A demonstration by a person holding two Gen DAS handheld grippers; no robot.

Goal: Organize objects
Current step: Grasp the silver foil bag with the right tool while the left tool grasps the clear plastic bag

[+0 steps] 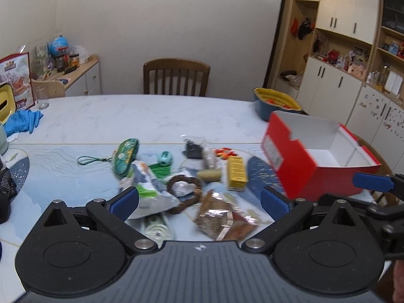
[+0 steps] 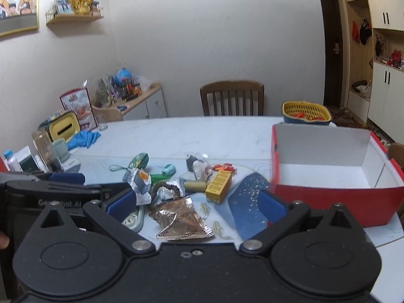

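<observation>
Nothing is sorted yet, as far as you can see: the red box [image 2: 335,197] at the right of the counter [image 1: 151,116] looks empty, and the clutter lies in one loose pile left of it — foil packet [image 2: 180,223], yellow carton [image 2: 218,186], bead ring [image 1: 184,193], green pouch [image 1: 126,156], among other small bits. All of it is left to move. Your left tool [image 1: 199,202] hovers low over the near edge of the pile, fingers spread wide and holding nothing. Your right tool [image 2: 197,202] sits just beside it, level and facing the pile and box, also spread wide and empty.
</observation>
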